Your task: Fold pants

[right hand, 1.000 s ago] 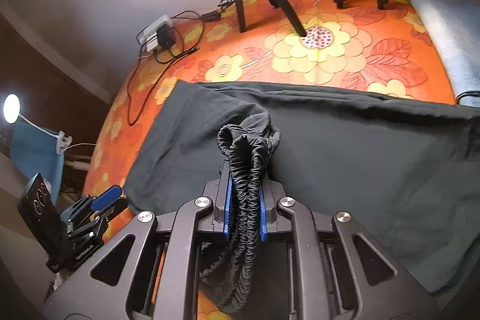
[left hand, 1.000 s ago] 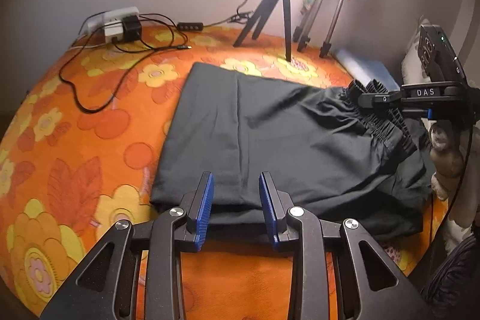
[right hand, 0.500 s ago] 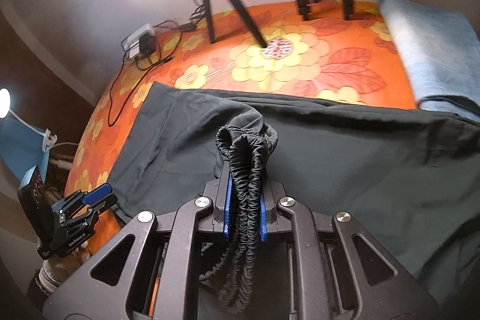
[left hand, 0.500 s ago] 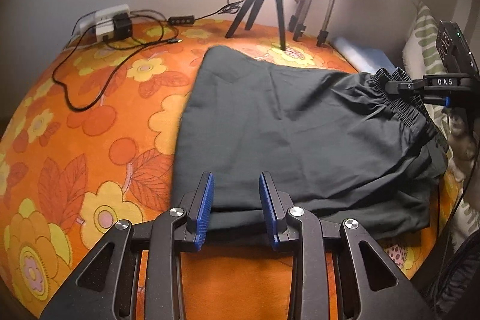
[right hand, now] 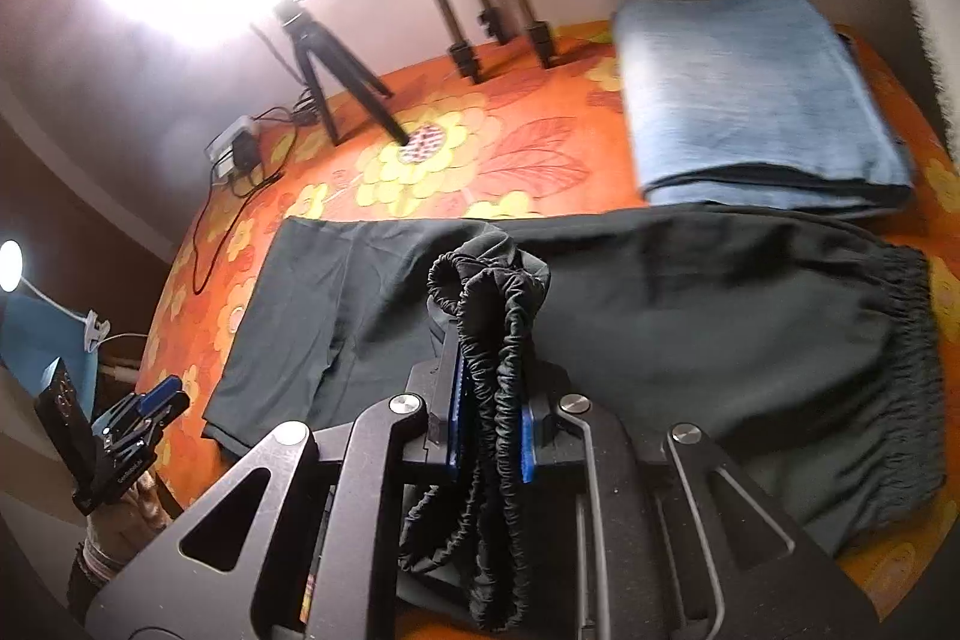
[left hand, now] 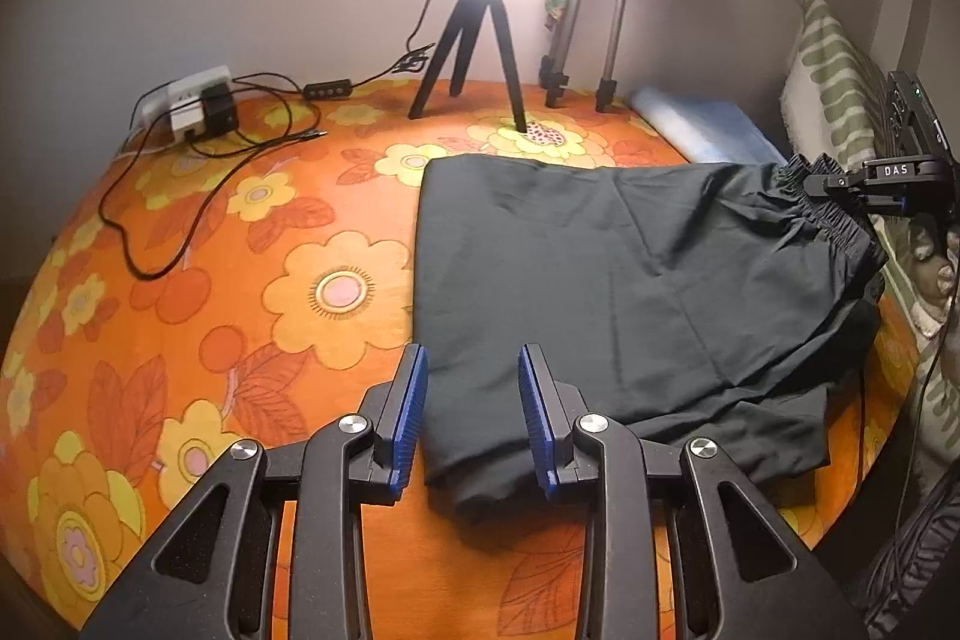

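Orange flowered bedding [left hand: 228, 244] covers the work surface, lit hard by a lamp on a small black tripod [left hand: 480, 40] at the far wall; a power strip with cables [left hand: 192, 112] sits at the far left. Black pants [left hand: 600, 280] lie spread flat across the right half, already doubled, with a corner reaching toward the camera. Folded blue denim [right hand: 750, 100] lies just beyond their far edge.

Right gripper [right hand: 489, 400]: blue pads pinched on the bunched elastic waistband [right hand: 498, 316], the gathered band standing up above the fingers and hanging below them. Compared with a second ago, this gripper has travelled to the right with the waistband; the denim now fills far more of its view, and the fabric is drawn out flatter behind it.

Left gripper [left hand: 471, 418]: jaws parted, nothing between the pads, poised above the near corner of the pants. It has shifted right since the earlier frame, when it faced the near hem further along.
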A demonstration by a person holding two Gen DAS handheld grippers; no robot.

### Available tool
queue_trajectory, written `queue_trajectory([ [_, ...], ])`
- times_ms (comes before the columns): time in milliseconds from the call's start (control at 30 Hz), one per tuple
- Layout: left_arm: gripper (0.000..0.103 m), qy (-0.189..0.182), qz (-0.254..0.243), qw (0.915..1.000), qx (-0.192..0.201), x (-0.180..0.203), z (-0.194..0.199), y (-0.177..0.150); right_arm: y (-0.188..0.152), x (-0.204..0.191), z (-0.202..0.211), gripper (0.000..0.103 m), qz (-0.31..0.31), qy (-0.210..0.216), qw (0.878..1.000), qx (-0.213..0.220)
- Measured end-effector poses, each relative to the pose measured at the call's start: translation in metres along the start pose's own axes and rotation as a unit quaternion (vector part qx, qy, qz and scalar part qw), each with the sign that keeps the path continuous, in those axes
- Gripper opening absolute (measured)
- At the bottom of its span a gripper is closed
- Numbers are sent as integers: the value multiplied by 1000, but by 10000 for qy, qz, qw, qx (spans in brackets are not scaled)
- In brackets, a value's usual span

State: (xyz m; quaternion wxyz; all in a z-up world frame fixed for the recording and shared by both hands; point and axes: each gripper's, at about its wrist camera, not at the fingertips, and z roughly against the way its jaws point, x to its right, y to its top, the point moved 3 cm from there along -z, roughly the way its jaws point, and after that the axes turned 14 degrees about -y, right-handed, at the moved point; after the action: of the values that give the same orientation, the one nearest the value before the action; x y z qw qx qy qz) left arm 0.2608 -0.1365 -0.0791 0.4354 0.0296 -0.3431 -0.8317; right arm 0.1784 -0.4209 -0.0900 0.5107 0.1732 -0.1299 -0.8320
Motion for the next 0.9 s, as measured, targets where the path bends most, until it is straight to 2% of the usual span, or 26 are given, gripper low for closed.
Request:
queue_trajectory([
  [467, 30, 41, -555, 9984, -110, 35, -18, 1, -9, 45, 9, 15, -143, -205, 9997, -53],
  [900, 30, -108, -530, 9982, -258, 45, -35, -4, -13, 69, 16, 15, -92, -378, 9992, 15],
])
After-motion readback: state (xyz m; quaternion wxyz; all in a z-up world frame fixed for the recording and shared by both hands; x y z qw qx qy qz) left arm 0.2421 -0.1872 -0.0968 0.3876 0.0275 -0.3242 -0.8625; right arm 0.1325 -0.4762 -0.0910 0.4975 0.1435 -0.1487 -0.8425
